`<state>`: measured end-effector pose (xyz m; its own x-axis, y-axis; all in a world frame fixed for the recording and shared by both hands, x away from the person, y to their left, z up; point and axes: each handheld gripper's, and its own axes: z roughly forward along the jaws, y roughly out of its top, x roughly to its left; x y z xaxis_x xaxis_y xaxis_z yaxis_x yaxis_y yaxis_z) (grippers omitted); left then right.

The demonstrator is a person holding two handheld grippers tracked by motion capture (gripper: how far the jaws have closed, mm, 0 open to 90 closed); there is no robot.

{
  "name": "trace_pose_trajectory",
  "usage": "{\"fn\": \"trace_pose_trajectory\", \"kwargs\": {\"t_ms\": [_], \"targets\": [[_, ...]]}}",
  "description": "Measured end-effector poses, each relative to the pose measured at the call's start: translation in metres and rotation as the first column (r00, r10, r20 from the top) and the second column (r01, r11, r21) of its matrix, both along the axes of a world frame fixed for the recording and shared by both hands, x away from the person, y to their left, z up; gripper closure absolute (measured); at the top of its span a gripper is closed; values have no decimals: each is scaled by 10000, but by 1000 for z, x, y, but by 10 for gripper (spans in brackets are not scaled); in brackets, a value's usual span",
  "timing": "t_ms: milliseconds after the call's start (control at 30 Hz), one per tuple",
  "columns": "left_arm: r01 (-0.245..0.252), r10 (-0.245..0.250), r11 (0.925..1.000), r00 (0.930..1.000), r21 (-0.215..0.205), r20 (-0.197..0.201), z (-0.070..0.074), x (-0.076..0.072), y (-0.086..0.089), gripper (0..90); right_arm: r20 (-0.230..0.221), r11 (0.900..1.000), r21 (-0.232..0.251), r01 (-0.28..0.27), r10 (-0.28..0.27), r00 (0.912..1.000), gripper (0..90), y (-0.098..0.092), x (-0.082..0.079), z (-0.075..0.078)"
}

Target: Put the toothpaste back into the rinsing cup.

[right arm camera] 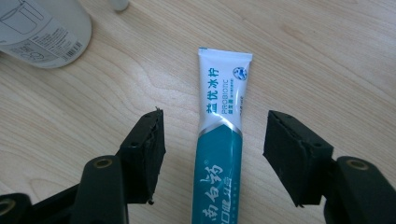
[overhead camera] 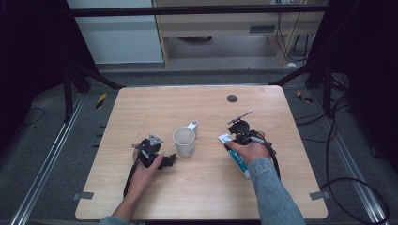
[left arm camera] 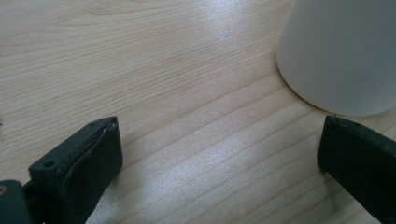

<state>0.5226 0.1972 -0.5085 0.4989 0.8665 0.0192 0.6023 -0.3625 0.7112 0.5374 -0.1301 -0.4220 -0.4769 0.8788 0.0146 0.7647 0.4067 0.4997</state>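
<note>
Lying flat on the pale wood-grain counter [overhead camera: 141,197], a soft teal-and-white toothpaste tube [right arm camera: 219,154] is sitting between the right gripper's [right arm camera: 212,154] blocky black fingers [right arm camera: 144,154], which are standing spread on either side without touching it. The left gripper [left arm camera: 219,158] is resting with its fingers [left arm camera: 88,158] wide apart over bare wood, one tip just beside a smooth, round white mug [overhead camera: 184,142]. Farther off, a small dark round disc [overhead camera: 232,98] is lying near the counter's far edge.
</note>
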Motion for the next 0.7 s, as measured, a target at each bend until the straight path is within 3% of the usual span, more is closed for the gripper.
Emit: {"fn": "trace_pose_trajectory", "kwargs": {"t_ms": [267, 700], "targets": [[-34, 34, 10000, 10000, 5, 4, 0, 1, 0, 0, -249, 9998, -91, -192, 190, 9995, 438, 5, 7, -7], [-34, 34, 10000, 10000, 5, 2, 0, 1, 0, 0, -636, 9998, -165, 58, -68, 9980, 482, 2, 18, -18]]}}
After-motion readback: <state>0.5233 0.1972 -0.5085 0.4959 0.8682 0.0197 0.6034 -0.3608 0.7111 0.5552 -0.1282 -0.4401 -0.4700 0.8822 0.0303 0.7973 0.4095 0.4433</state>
